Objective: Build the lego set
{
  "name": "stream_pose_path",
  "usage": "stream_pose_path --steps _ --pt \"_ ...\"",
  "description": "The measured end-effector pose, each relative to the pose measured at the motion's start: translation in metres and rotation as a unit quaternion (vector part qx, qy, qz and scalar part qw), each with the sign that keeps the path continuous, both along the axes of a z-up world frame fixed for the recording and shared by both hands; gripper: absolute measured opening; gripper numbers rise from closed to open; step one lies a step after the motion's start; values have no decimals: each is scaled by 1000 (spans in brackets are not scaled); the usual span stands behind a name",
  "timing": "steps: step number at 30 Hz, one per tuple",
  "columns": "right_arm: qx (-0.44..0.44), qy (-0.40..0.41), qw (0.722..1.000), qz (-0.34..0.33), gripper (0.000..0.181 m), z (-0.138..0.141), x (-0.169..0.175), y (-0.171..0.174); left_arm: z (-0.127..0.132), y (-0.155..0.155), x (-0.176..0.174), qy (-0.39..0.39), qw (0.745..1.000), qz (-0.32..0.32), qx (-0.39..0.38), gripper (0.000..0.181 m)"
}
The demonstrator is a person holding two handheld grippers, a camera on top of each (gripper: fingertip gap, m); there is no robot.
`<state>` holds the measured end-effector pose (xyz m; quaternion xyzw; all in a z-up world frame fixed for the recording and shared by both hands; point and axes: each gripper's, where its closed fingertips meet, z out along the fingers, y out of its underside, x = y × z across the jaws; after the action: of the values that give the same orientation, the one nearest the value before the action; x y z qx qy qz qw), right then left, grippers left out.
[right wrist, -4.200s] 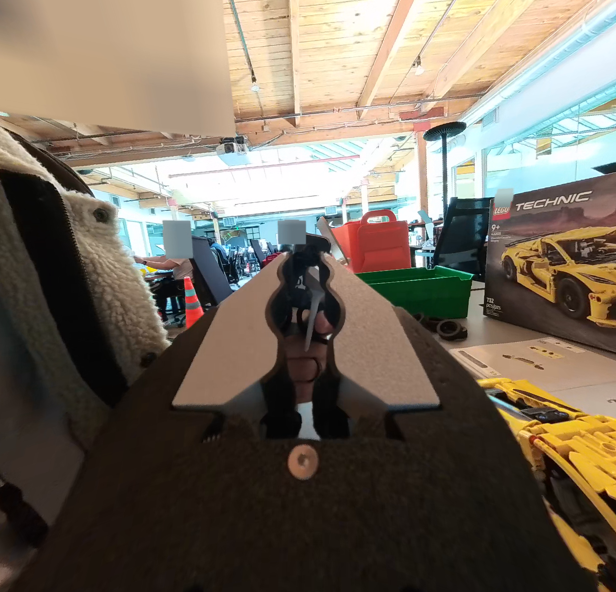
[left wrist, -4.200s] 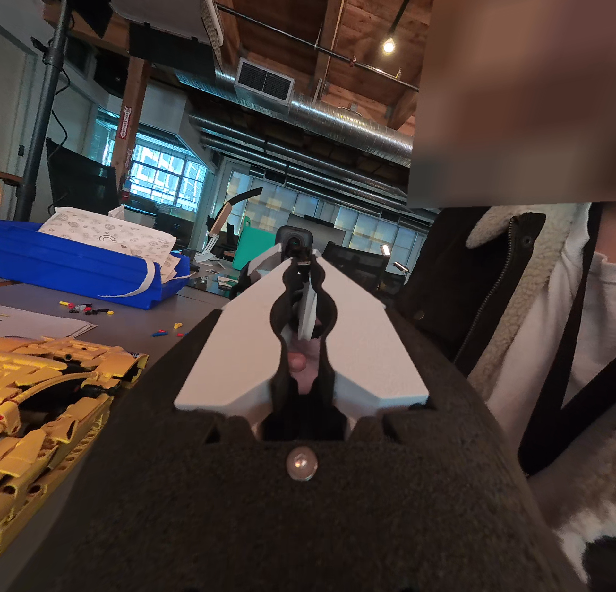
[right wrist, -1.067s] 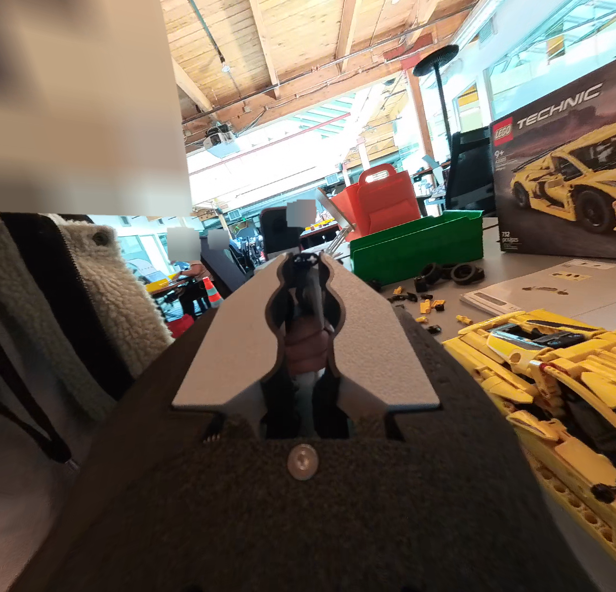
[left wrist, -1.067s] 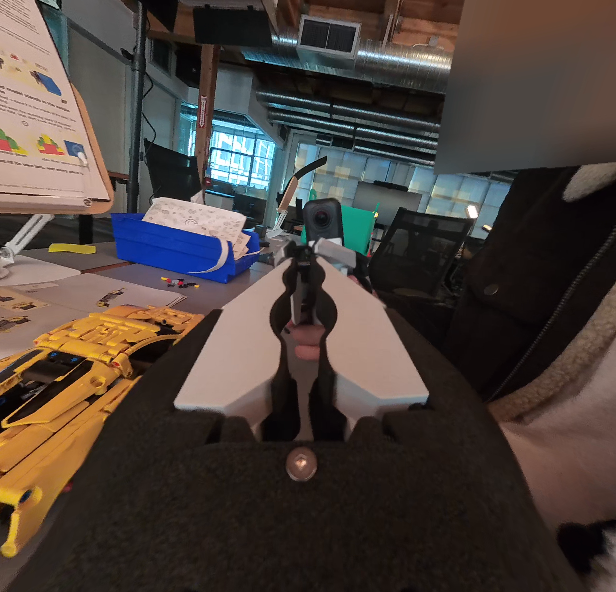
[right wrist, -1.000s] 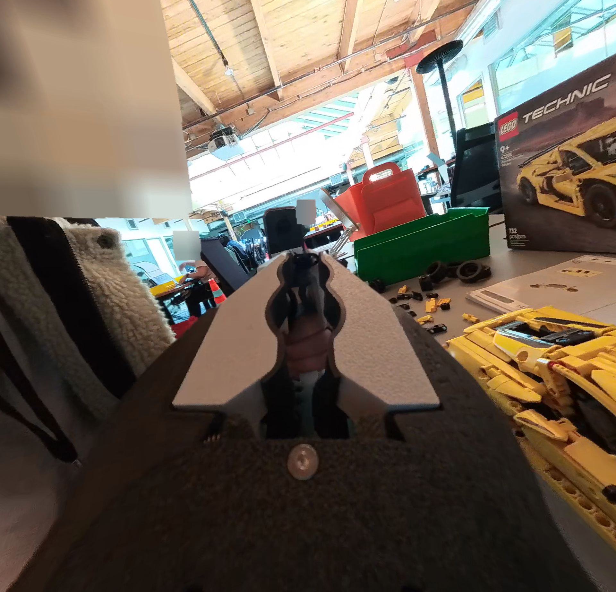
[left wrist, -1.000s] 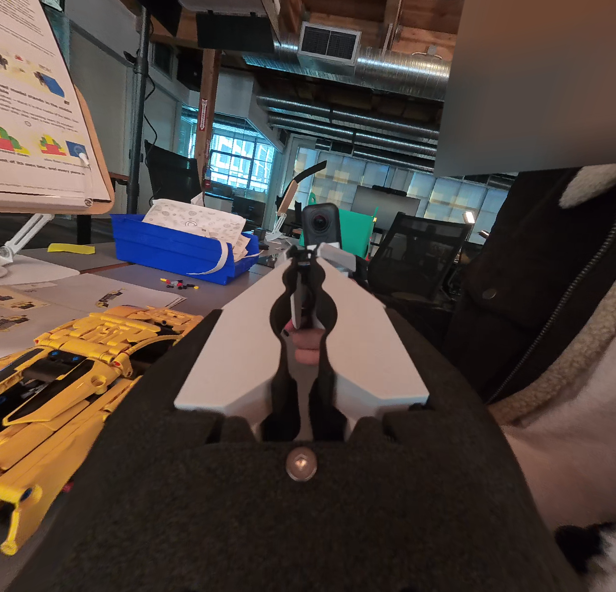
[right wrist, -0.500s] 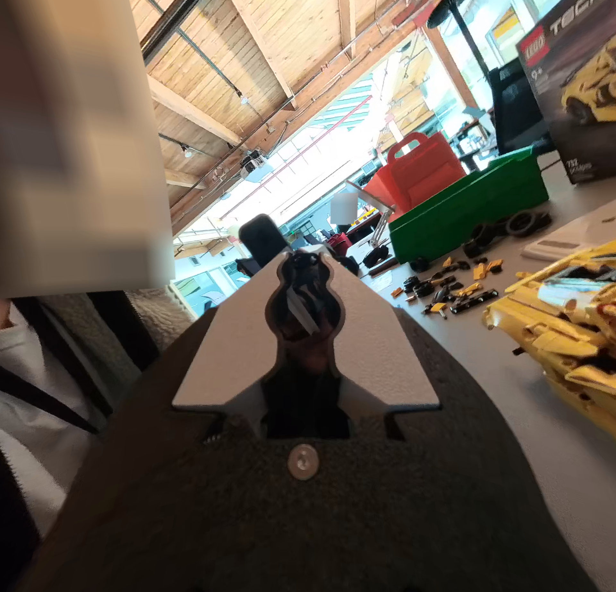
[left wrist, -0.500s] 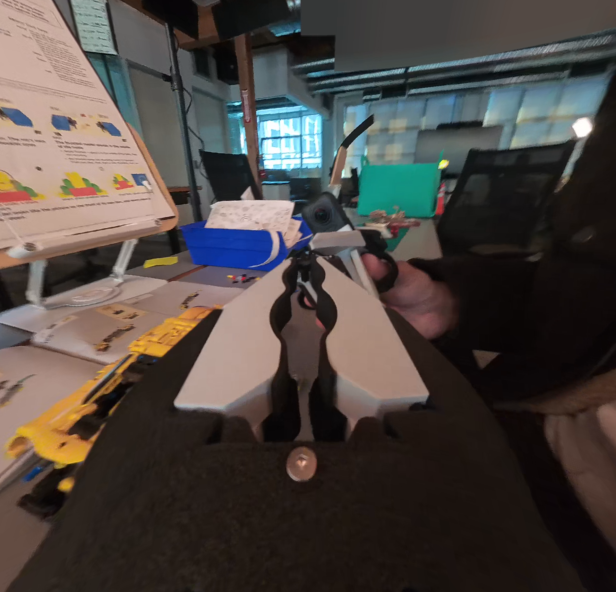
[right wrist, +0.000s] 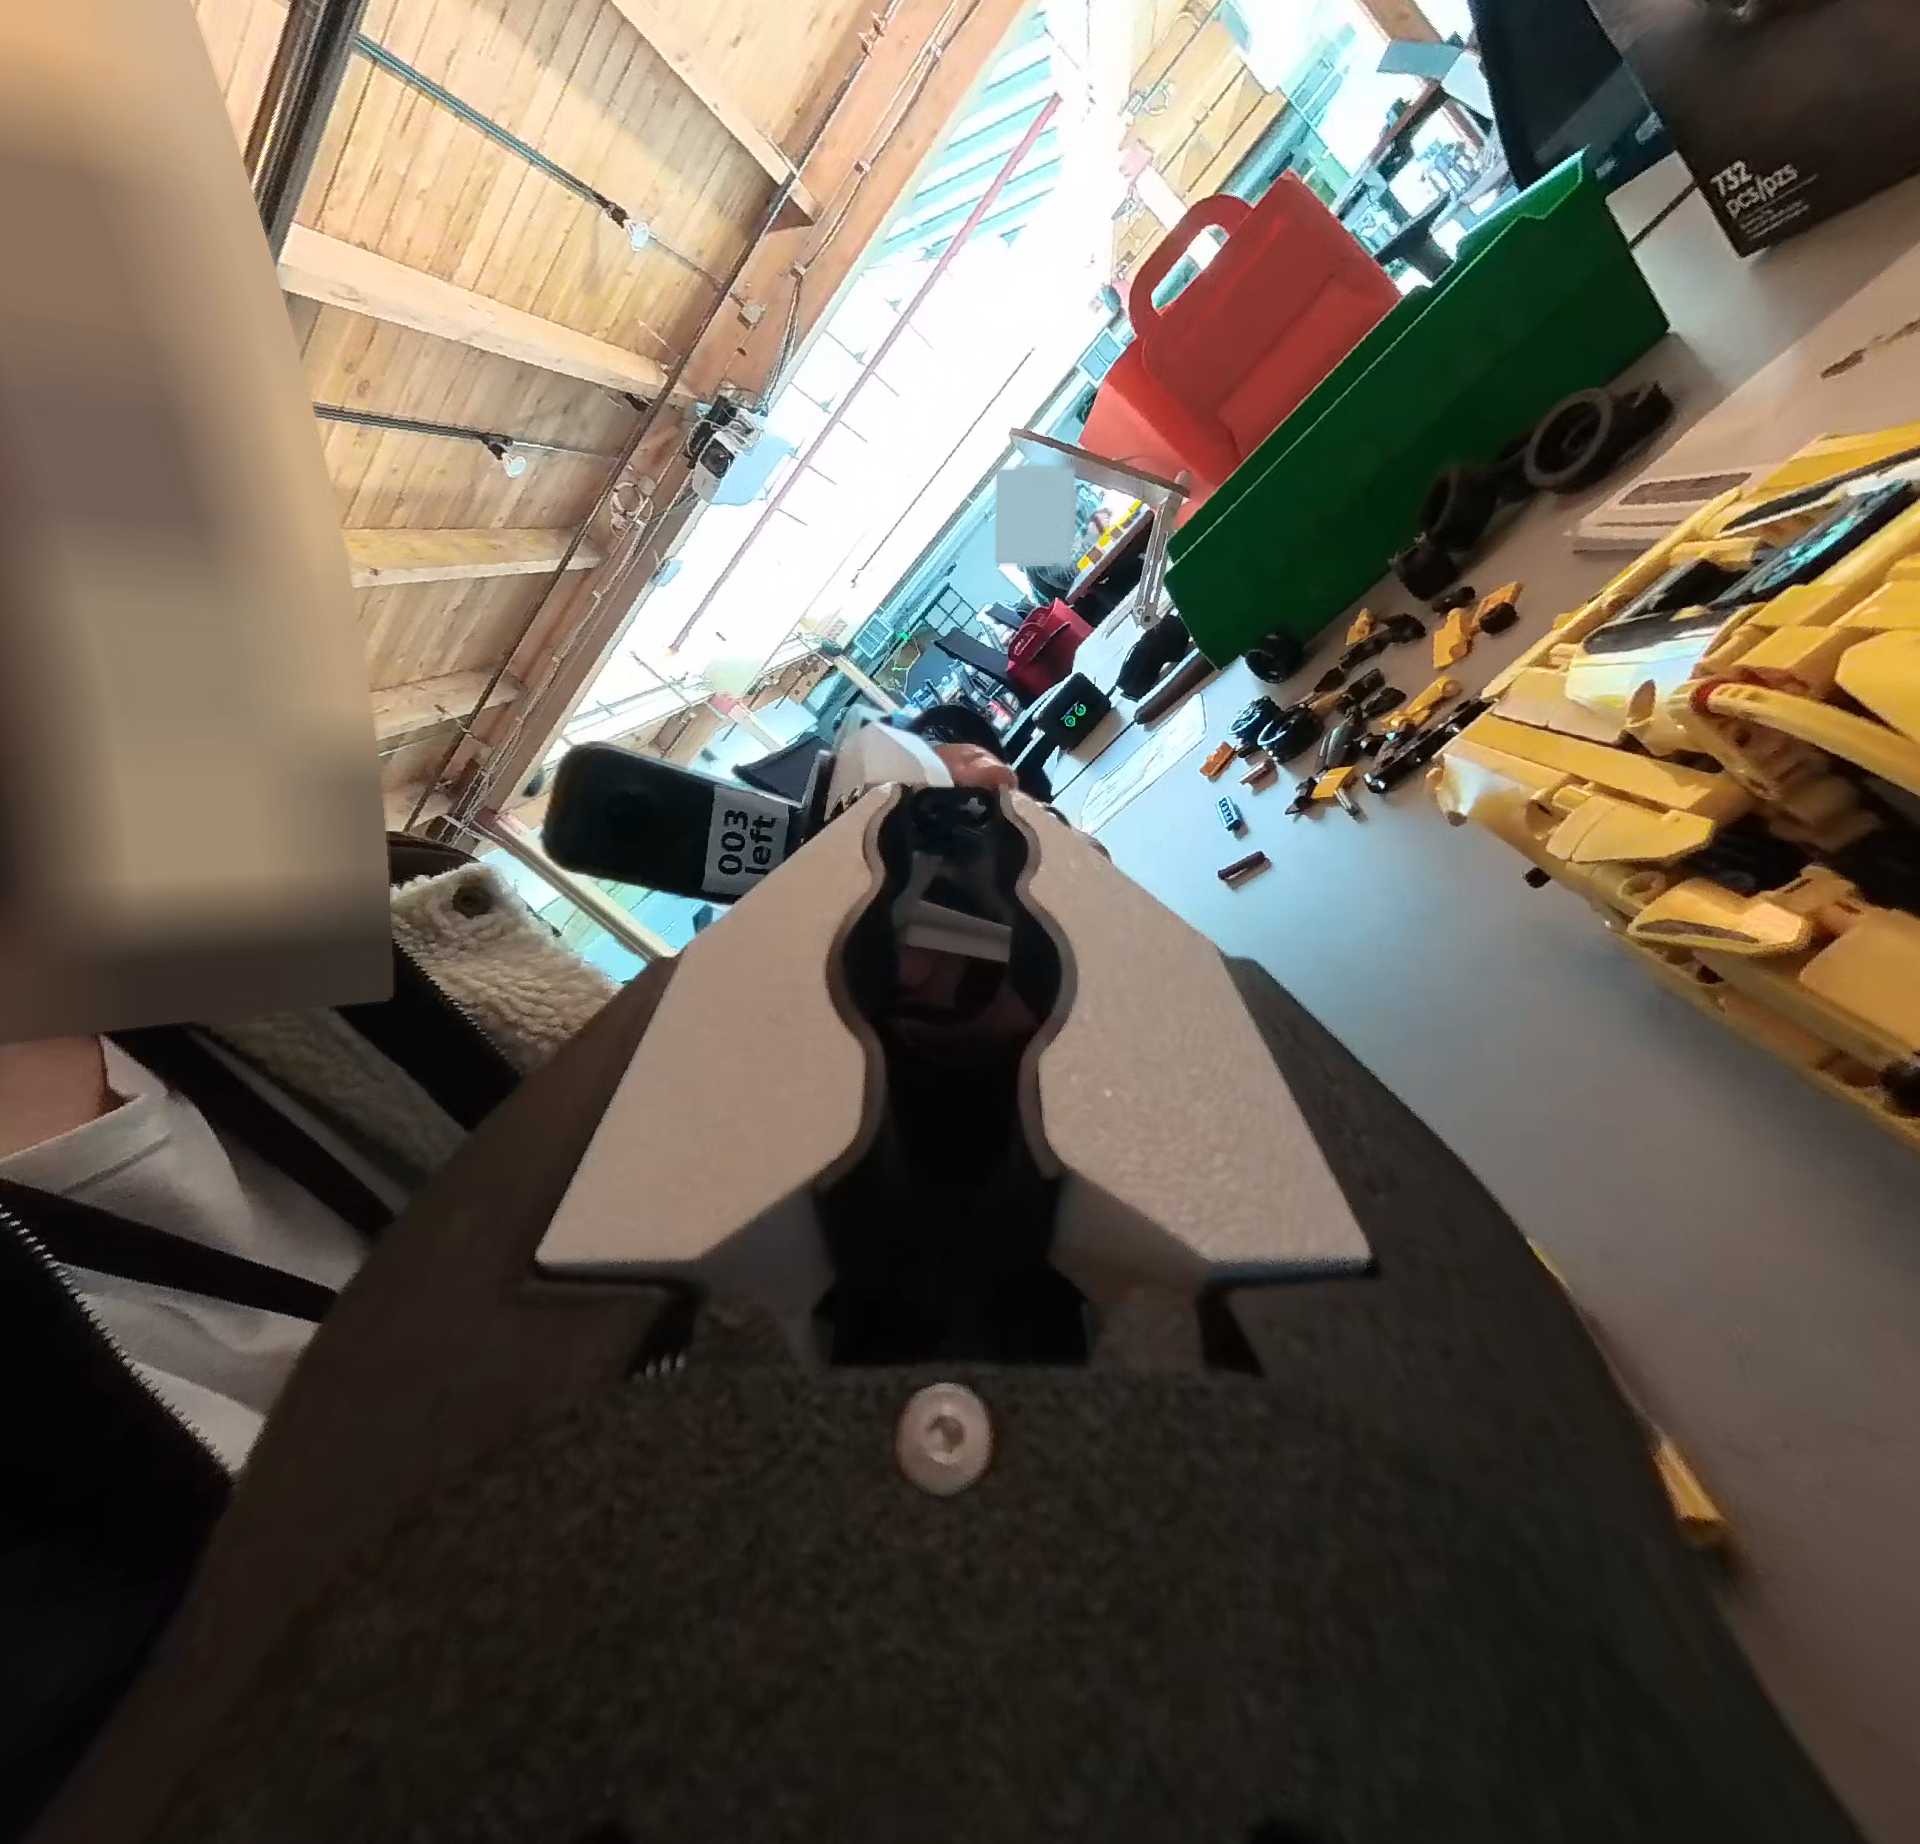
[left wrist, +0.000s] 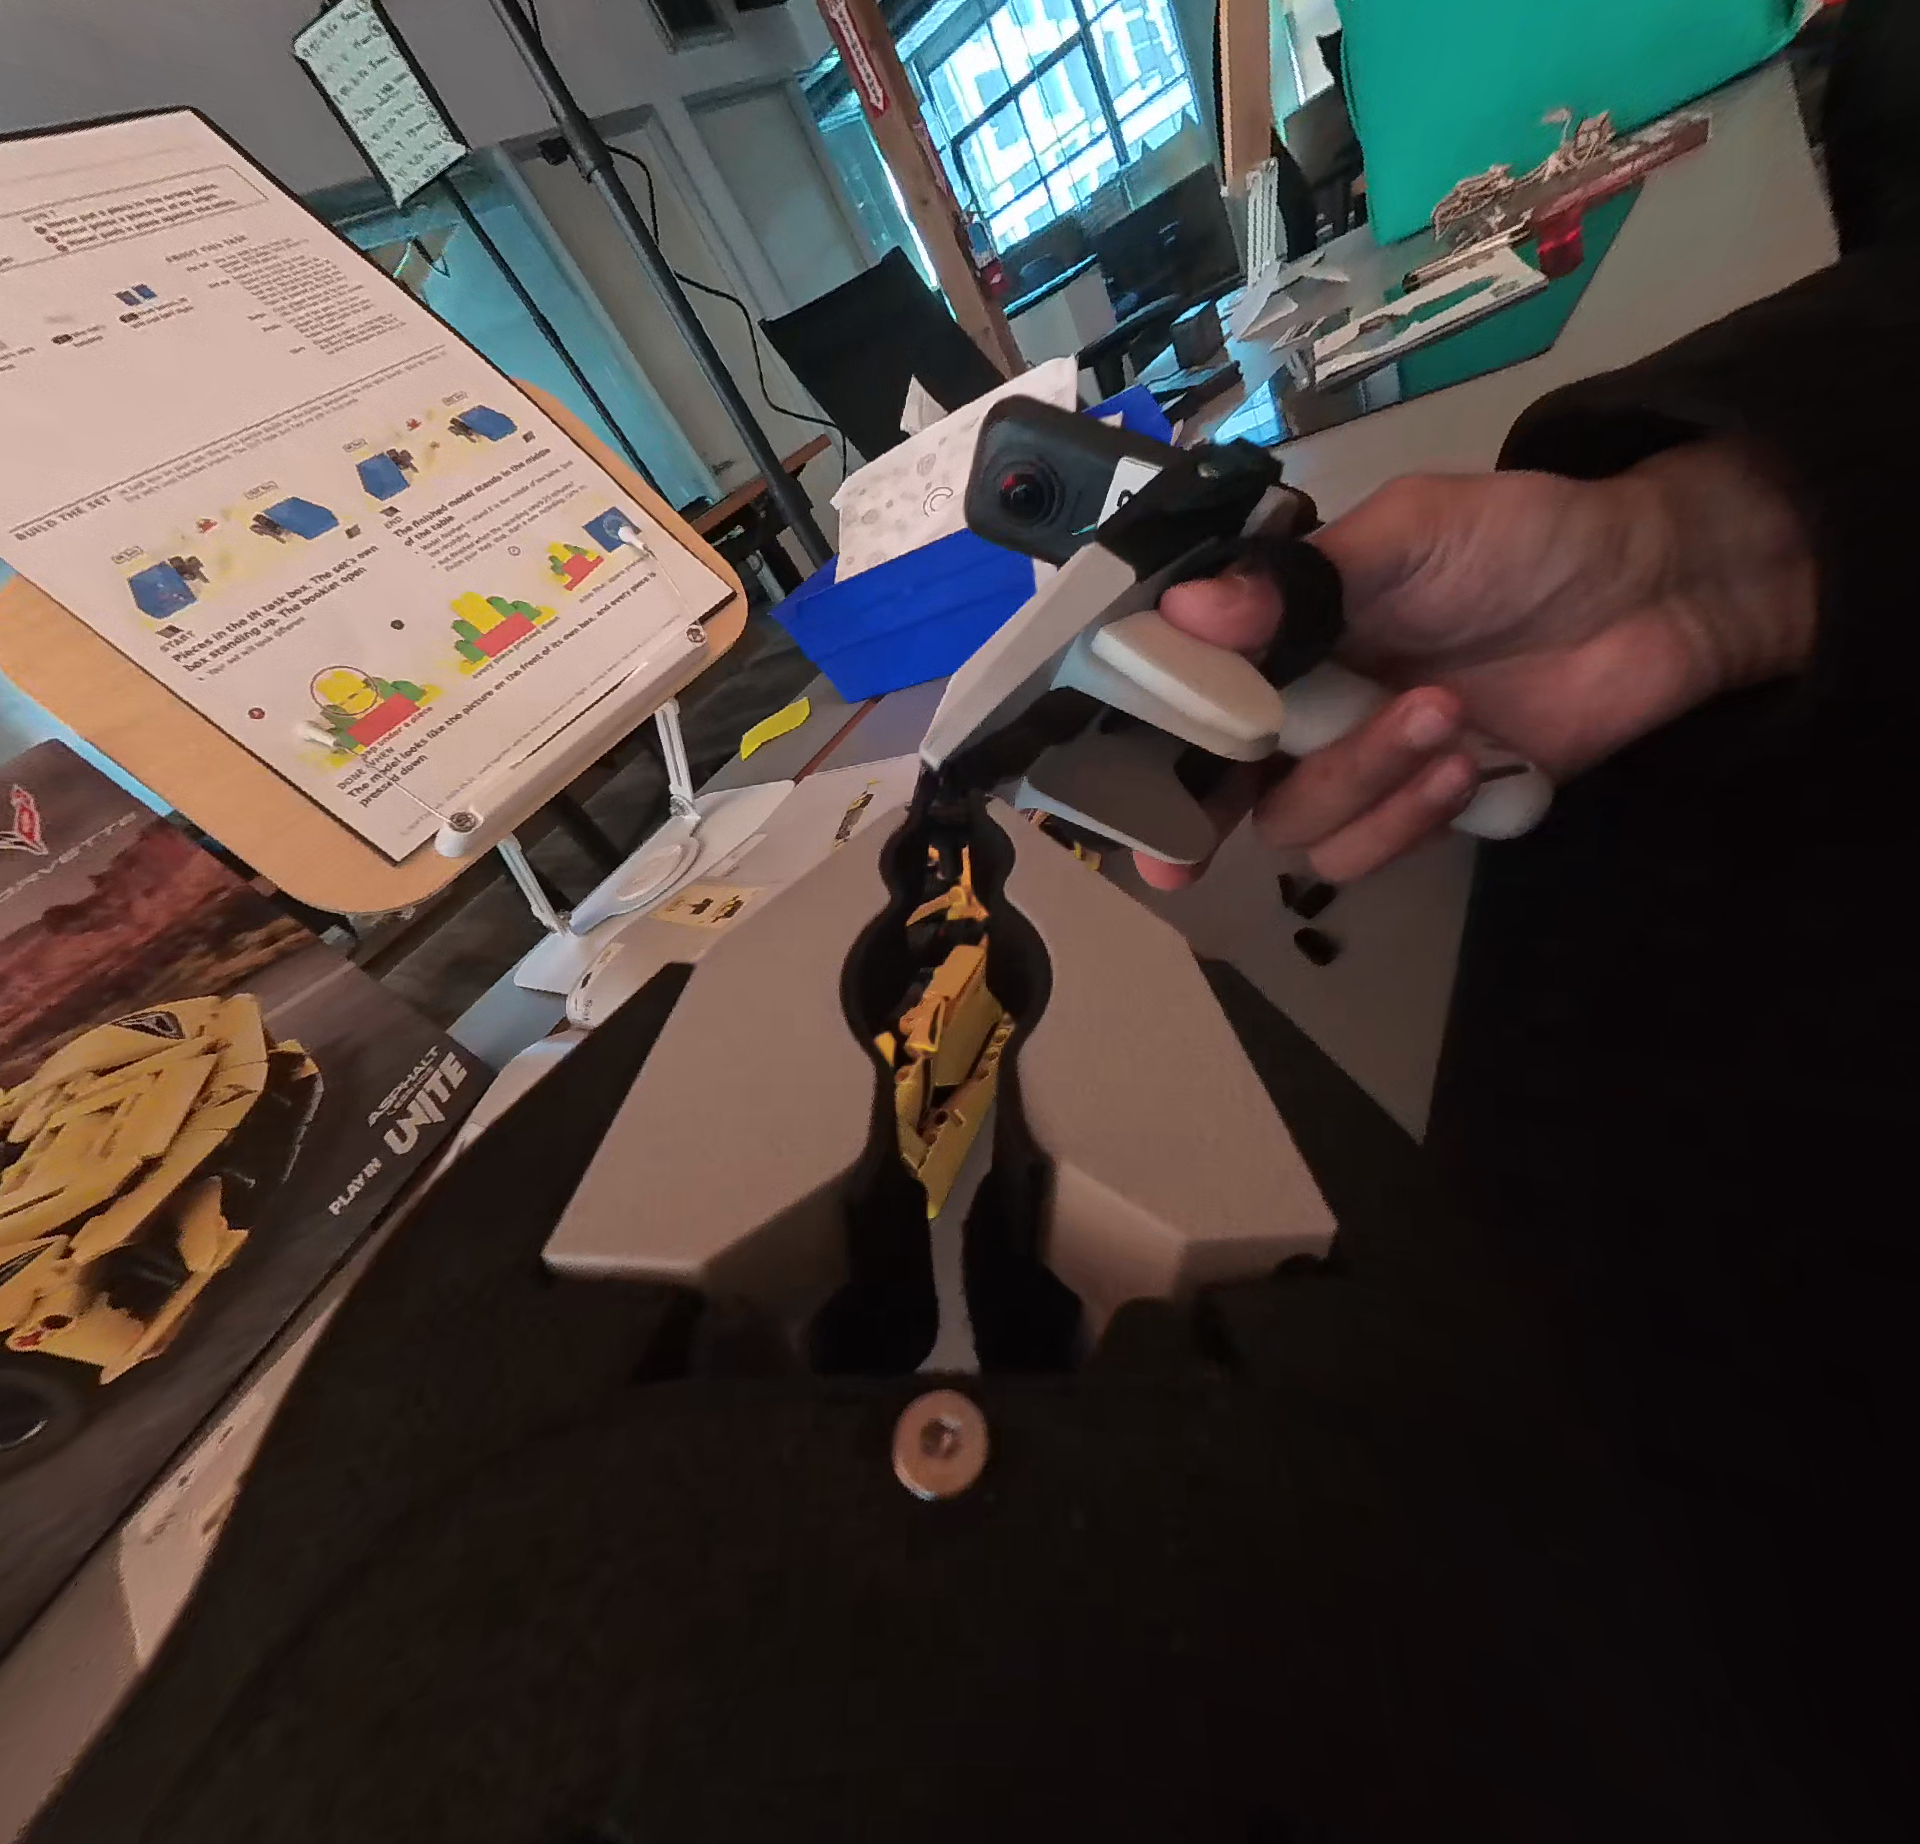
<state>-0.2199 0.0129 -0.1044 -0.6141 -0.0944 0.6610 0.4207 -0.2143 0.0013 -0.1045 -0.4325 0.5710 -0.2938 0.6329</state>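
Left gripper [left wrist: 940, 807] has its two grey fingers pressed together at the tips, and so does the right gripper [right wrist: 948, 807]. They're nose to nose, tips touching or as good as. There's something small and dark right at the meeting point, but I can't tell whether it's a piece or just the black pads.

What changed: a second ago both tools were held up pointing at the rafters. Now they've rolled over and dipped toward the grey table [right wrist: 1351, 963], and the person's right hand [left wrist: 1507, 631] is in plain sight on its handle. The half-built yellow brick sports car [right wrist: 1714, 755] sits on the table off to the right gripper's side, and it also peeks through the gap between the left fingers [left wrist: 951, 1015].

My read is that the mid-air fiddling is wrapping up and the next stop is the car, or the scatter of loose black and yellow bits [right wrist: 1351, 714] beside the green plastic bin [right wrist: 1403, 464]. The body looks mostly done, but black tyres are still lying loose by that bin.
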Motion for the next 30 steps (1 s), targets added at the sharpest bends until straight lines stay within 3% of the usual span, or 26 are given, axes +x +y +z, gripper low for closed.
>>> stream_pose_path --steps 30 --pt "-64 7 998 23 13 -13 1 2 -10 4 2 21 999 16 23 7"
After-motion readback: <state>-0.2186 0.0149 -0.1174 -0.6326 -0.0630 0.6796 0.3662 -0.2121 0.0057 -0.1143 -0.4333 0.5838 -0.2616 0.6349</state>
